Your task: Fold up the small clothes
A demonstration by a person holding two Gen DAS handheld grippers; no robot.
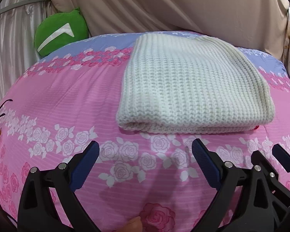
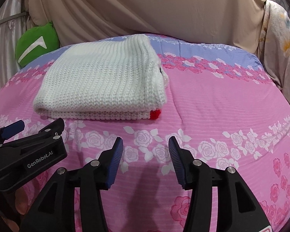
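Left wrist view: low over the pink floral bedspread (image 1: 58,96), facing forward between its own fingers; folded white knit garment (image 1: 193,89) lies near, ahead and right. Right wrist view: same low height, garment (image 2: 104,81) ahead and left. Both share garment, green cushion (image 1: 60,31), beige drape (image 2: 164,9).

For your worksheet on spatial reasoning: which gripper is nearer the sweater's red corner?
Right. The right gripper sits just short of the red corner; the left gripper faces the folded white sweater farther along its near edge.
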